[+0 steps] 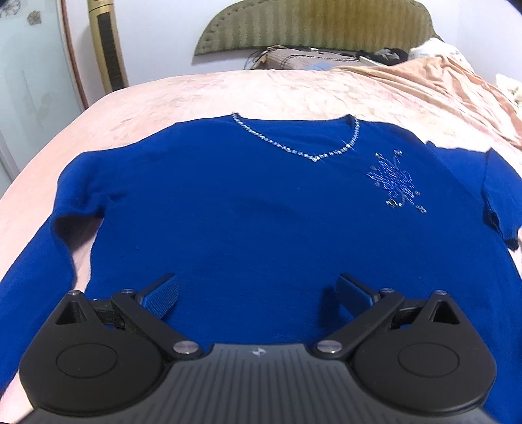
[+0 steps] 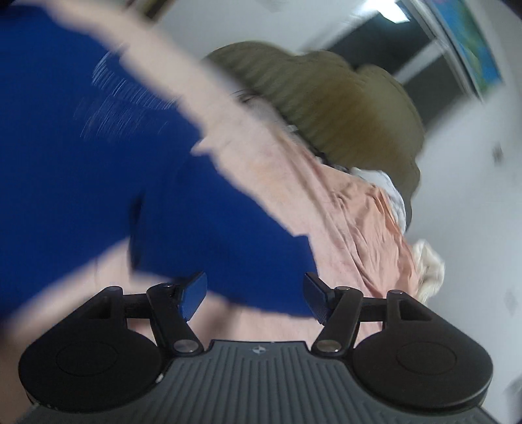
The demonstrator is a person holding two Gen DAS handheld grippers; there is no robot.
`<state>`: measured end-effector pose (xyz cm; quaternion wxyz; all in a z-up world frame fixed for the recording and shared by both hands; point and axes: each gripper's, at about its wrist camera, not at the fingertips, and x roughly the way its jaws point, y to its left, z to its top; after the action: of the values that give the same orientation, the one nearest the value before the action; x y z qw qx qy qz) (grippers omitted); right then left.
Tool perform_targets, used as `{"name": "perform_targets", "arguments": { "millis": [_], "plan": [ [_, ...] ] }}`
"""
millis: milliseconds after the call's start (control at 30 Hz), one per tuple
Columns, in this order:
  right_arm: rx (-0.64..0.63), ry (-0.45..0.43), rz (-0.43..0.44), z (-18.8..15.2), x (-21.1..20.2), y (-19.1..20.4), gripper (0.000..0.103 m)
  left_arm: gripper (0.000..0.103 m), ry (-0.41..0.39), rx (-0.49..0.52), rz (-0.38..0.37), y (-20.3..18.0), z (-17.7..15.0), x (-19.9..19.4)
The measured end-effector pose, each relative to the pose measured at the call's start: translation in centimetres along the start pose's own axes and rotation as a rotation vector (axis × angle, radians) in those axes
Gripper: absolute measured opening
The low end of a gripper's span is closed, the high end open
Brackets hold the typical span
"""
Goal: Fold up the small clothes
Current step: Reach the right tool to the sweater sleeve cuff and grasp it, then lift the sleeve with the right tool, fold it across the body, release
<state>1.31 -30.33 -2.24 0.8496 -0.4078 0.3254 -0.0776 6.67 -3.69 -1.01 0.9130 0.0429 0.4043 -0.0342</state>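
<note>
A blue long-sleeved top point(image 1: 248, 202) with a rhinestone V-neck and a sparkly chest motif lies flat, front up, on a pink bed cover point(image 1: 202, 94). My left gripper point(image 1: 257, 295) is open and empty, hovering over the top's lower body. In the blurred right wrist view the same top point(image 2: 81, 156) fills the left side, with one sleeve point(image 2: 228, 234) stretched out toward the gripper. My right gripper point(image 2: 256, 295) is open, with the sleeve's end lying between its fingers.
A green padded headboard point(image 1: 313, 29) and a brown pillow point(image 1: 293, 60) are at the far end of the bed. Rumpled peach bedding point(image 1: 450, 88) lies at the far right. A tall gold-coloured fan unit point(image 1: 106, 45) stands by the wall at left.
</note>
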Motion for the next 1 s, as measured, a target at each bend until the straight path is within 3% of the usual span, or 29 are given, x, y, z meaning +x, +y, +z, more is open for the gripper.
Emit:
{"name": "perform_targets", "arguments": {
  "millis": [67,133,267,433,533,633,667,700,800,933,1000],
  "plan": [
    [-0.086,-0.014,0.007,-0.8,0.5,1.6,0.066,0.103,-0.001,0.017,0.008,-0.4,-0.1,0.0],
    [-0.089,-0.083,-0.022,-0.9,0.4,2.1,0.066,0.103,0.0,0.023,0.016,-0.6,-0.1,0.0],
    [0.021,-0.15,-0.02,-0.7,1.4,1.6,0.065,0.103,0.008,0.028,0.018,-0.8,-0.1,-0.1],
    [0.133,-0.22,-0.077,-0.3,0.7,0.2,0.065,0.103,0.003,0.038,0.042,-0.7,-0.1,-0.2],
    [0.189,-0.219,-0.046,0.0,1.1,-0.6,0.065,0.103,0.026,0.02,0.022,-0.7,0.0,0.2],
    [0.129,-0.183,0.009,0.4,2.1,0.1,0.064,0.103,0.018,0.039,0.013,-1.2,-0.1,0.0],
    [0.1,-0.173,0.024,0.5,2.5,0.4,0.062,0.103,0.012,0.053,0.019,-1.4,-0.1,-0.2],
    [0.079,-0.17,0.031,0.7,2.8,0.7,0.053,0.103,0.006,0.063,0.026,-1.5,-0.1,-0.3],
    [0.068,-0.143,0.085,1.2,3.1,1.2,0.016,0.103,-0.004,0.07,0.037,-1.4,-0.1,-0.5],
    [0.097,-0.125,0.093,1.7,2.5,1.1,0.005,0.103,0.001,0.047,0.038,-0.6,0.2,-0.4],
    [0.191,-0.133,0.103,2.0,1.5,0.2,0.005,0.103,0.0,0.044,0.045,-0.3,0.4,-0.3]
  ]
}}
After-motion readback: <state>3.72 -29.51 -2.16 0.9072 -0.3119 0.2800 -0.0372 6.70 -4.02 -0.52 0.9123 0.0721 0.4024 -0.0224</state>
